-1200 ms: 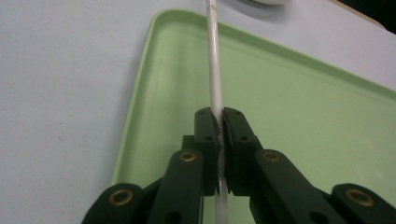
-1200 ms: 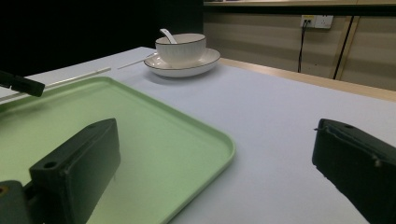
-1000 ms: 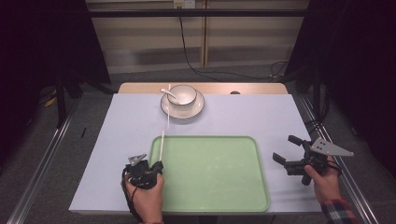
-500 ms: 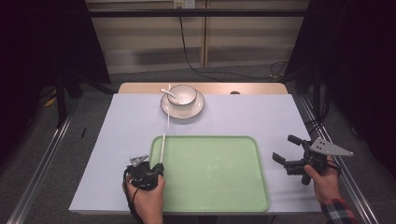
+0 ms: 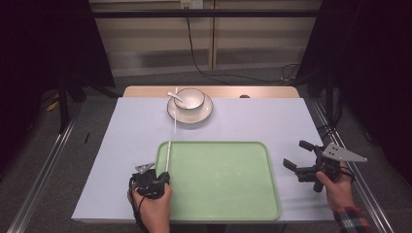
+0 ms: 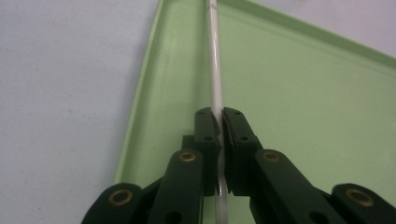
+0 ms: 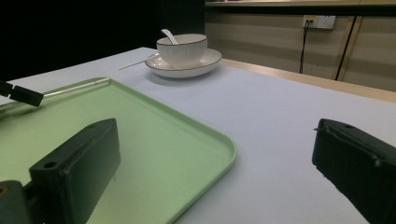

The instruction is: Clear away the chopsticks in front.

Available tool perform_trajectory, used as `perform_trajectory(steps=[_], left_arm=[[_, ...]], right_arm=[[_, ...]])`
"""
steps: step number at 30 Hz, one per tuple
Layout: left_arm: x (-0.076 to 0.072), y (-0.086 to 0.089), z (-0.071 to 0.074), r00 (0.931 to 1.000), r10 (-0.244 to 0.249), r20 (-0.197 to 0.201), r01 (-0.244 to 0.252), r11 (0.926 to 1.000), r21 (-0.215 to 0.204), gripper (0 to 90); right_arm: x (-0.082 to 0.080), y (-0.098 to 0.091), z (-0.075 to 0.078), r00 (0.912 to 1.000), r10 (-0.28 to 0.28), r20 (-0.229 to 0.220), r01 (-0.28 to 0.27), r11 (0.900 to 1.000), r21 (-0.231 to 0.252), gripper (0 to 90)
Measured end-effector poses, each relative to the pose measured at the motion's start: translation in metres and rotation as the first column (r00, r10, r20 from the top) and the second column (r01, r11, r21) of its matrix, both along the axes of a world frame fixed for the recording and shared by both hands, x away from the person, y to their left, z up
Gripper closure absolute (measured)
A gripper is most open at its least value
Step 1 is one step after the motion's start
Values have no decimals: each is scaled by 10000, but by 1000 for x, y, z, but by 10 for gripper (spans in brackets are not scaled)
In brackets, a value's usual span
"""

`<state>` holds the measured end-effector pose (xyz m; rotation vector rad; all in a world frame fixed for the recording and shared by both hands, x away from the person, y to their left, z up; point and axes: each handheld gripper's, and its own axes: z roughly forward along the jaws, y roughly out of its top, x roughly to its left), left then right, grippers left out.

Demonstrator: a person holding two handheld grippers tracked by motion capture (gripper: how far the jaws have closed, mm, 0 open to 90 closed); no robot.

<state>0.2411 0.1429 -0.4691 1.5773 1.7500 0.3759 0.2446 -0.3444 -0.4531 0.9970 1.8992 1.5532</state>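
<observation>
Compared with the earlier high view, no change is seen: both hands, the stick and the dishes are found at the same places as before. At the left of the high view, the left gripper (image 5: 156,180) is held at the near left corner of the green tray (image 5: 223,204), and its jaws are closed on the near end of a thin white chopstick (image 5: 167,156). The chopstick is pointed away from the person, along the left rim of the tray. A second white chopstick (image 5: 174,124) is seen lying on the pale tablecloth (image 5: 121,145), between the tray and the saucer (image 5: 190,114). On the saucer a white bowl (image 5: 190,98) with a white spoon (image 5: 176,96) is placed, near the far edge of the table. At the right, the right gripper (image 5: 302,159) is held beside the tray's right rim, with its jaws spread wide and nothing between them. In the left gripper view, the pinch on the chopstick (image 6: 215,88) is shown closely, above the tray floor (image 6: 303,116); this detail cannot be judged from above. In the right gripper view, the dark line on the bowl's rim (image 7: 182,48) is shown from a low angle, and the wide gap between its own jaws is confirmed.
</observation>
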Motion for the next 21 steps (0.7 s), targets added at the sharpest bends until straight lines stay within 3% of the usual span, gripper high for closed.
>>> perform_trajectory(steps=[21], left_arm=[[3, -5, -3, 9999, 44, -92, -44, 10000, -16, 839]], right_arm=[[0, -1, 0, 10000, 3, -17, -3, 10000, 8, 4]])
